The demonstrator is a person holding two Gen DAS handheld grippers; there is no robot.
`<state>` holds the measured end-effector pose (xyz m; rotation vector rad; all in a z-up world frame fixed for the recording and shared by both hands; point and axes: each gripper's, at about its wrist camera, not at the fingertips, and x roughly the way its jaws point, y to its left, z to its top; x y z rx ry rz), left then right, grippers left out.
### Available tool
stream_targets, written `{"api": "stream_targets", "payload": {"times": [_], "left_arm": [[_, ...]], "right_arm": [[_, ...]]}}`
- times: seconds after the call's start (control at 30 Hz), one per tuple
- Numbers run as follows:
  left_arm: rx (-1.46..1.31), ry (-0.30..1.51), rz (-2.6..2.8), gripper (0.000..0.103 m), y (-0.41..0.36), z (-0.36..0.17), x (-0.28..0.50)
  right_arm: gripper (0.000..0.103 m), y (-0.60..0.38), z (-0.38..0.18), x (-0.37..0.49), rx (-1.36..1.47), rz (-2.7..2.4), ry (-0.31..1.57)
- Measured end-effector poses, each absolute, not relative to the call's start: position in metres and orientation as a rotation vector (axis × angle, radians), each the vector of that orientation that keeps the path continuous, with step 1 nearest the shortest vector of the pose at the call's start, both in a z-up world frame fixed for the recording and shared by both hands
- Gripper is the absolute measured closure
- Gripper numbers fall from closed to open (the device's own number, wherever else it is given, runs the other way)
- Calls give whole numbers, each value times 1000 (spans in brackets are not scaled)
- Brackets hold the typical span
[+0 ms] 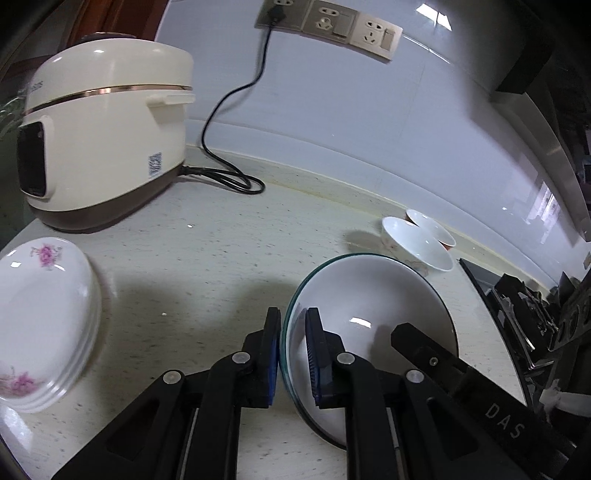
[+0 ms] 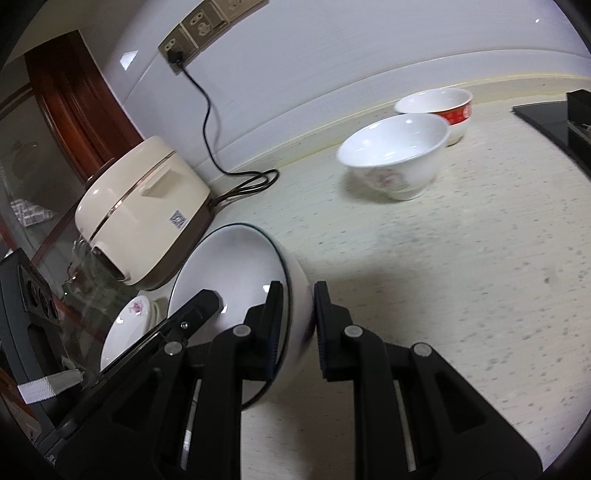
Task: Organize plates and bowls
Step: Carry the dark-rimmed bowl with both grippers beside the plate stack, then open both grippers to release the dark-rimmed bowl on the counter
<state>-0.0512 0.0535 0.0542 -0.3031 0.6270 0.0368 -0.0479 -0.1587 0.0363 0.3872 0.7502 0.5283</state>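
- The speckled countertop (image 1: 221,258) fills both views, meeting a pale wall along its far edge.
- A cream rice cooker (image 1: 107,136) stands at ten o'clock in the left wrist view, its black cord (image 1: 229,110) running up to a wall socket (image 1: 328,26) at twelve o'clock.
- A stack of flowered plates (image 1: 44,317) sits on the counter at nine o'clock in the left wrist view, below the cooker.
- The dark-rimmed bowl (image 1: 369,295) is tilted and lifted between both tools, at the centre of the left wrist view and at seven o'clock in the right.
- The left gripper (image 1: 291,350) is clenched on the bowl's near rim, one pad inside, one outside.
- The right gripper (image 2: 299,325) is clamped on the opposite rim in the same way.
- A white bowl (image 2: 395,155) stands upright at one o'clock in the right wrist view.
- Just behind it, touching or nearly so, is a red-banded bowl (image 2: 447,107).
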Motion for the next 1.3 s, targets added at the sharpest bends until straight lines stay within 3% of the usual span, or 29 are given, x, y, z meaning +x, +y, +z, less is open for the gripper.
{"api": "stream_targets", "payload": {"times": [0.83,0.93,0.97,1.03,1.3], "left_arm": [[-384,693,151,88,107,40,-56],[-405,693,154,80,109,39,-56],[-416,694,161,70,110,39,-56],[-424,691,180,61,113,39,-56],[-417,668,185,50,109,45,-59]], "right_arm": [[81,-99,33,-38,310,615,833],[76,-99,33,-36,335,631,844],[73,-98,33,-36,339,635,841],[64,-98,33,-36,343,629,839],[48,-113,34,-32,440,644,819]]}}
